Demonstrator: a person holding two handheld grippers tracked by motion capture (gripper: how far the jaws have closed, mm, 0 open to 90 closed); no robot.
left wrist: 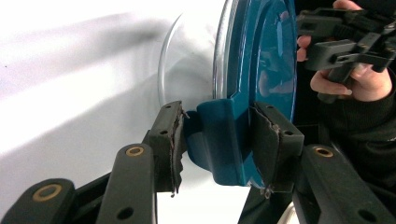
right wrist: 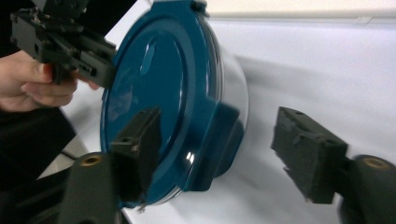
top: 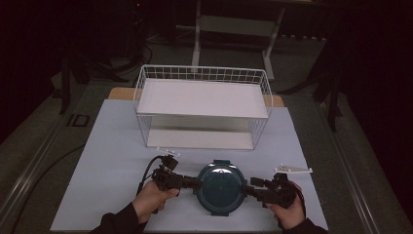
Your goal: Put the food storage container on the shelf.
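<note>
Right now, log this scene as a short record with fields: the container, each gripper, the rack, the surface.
container: round clear bowl with teal lid, on the white table sheet, between the two grippers
left gripper: pads pressed on the lid's left clip tab
right gripper: jaws apart around the lid's right clip tab, far pad clear of it
rack: white wire shelf behind the container, shelves bare
hands: one on each gripper

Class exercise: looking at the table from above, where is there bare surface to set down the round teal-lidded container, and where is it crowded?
Free patches: the white mat left of the wire basket, its strip right of the basket, and the basket's two shelves. Crowded: the near edge, where the left gripper and right gripper flank the teal-lidded container, plus two small clear pieces behind them.
</note>
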